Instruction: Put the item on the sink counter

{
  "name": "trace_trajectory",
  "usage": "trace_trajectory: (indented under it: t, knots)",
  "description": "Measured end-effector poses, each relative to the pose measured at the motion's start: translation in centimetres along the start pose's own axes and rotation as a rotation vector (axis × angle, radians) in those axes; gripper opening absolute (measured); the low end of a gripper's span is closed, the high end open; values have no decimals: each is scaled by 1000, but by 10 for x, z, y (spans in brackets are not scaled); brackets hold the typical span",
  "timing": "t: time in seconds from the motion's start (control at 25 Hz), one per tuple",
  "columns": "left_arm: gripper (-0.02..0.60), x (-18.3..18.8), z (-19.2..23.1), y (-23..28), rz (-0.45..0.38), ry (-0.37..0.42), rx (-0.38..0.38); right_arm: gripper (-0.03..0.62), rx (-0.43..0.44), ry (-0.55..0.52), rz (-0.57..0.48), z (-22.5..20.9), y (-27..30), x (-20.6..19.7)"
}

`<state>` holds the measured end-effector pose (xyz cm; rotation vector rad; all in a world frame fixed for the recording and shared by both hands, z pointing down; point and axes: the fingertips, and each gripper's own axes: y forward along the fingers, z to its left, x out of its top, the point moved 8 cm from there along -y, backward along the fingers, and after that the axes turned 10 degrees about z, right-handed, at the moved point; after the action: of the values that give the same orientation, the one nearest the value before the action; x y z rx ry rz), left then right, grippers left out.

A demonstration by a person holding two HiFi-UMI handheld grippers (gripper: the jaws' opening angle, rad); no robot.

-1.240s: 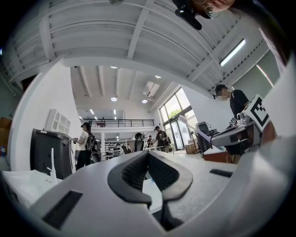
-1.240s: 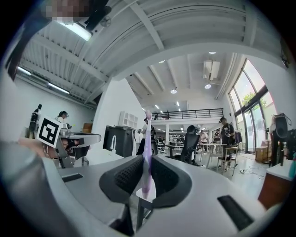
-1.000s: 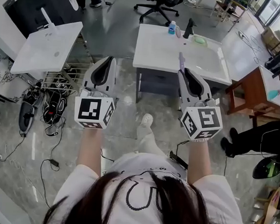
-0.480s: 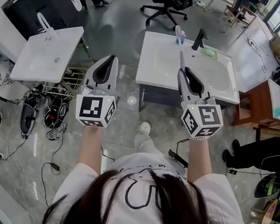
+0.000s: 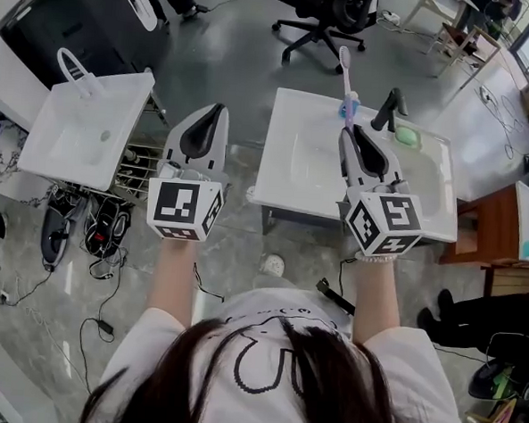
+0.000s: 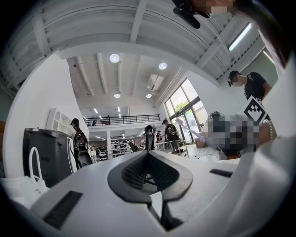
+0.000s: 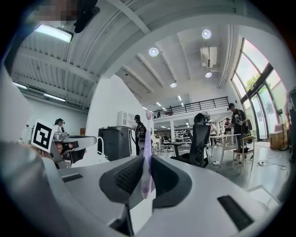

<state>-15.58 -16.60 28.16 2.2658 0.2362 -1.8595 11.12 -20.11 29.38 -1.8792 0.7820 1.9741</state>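
A toothbrush (image 5: 346, 75) with a pale purple and white handle stands upright between the pads of my right gripper (image 5: 346, 131), which is shut on its handle. In the right gripper view the toothbrush (image 7: 147, 152) rises from the right gripper (image 7: 147, 162), its head uppermost. Below this gripper lies the white sink counter (image 5: 280, 176), with a black faucet (image 5: 389, 106) at its far edge. My left gripper (image 5: 211, 113) hovers to the left of the counter, over the floor. Its jaws are shut with nothing between them, as the left gripper (image 6: 148, 155) view shows.
A blue bottle (image 5: 351, 102) and a green soap (image 5: 406, 135) sit by the faucet. A second white sink (image 5: 73, 127) stands at the left, with cables and shoes on the floor beneath. An office chair (image 5: 326, 9) is beyond the counter, a wooden table (image 5: 492, 220) to the right.
The person has stepped forward, so the sink counter has come nearer and now lies under the right gripper. Both grippers keep their pose; the toothbrush stays gripped.
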Motion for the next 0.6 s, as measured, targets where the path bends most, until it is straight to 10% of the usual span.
trace_trajectory:
  t: [0.6]
  knots:
    - [9,-13,30,87,31,-1,7,75,9,60,54,-46,89,-3]
